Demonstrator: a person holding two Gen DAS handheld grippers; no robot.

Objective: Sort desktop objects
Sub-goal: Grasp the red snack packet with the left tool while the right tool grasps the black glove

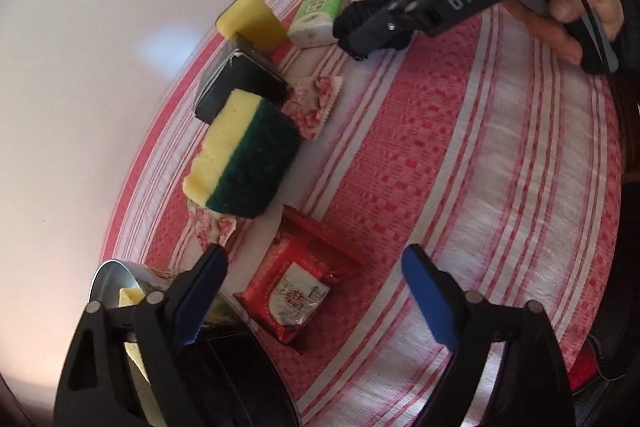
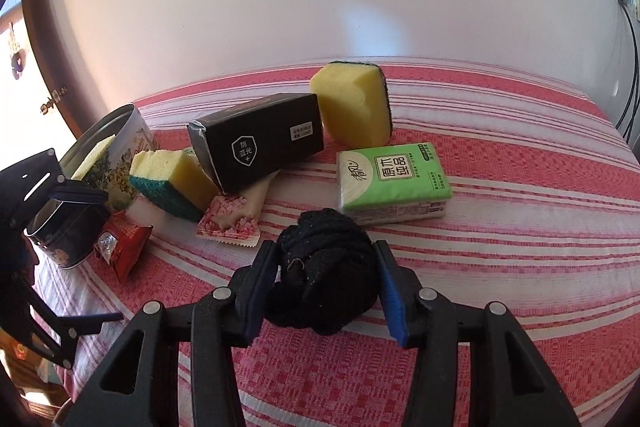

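While the left gripper (image 1: 316, 291) hangs with fingers spread and empty above the red packet (image 1: 298, 291), striped surface (image 1: 480, 187) lies bare to its right; a tin (image 1: 114, 277) is half hidden behind one finger. From the right wrist, the right gripper (image 2: 326, 283) pinches a black cloth bundle (image 2: 326, 267), green tissue pack (image 2: 394, 179) just beyond.

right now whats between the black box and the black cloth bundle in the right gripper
In the right wrist view, a pink-and-white flowered snack packet lies between the black box and the black cloth bundle, partly tucked under the box; bare striped tablecloth follows.
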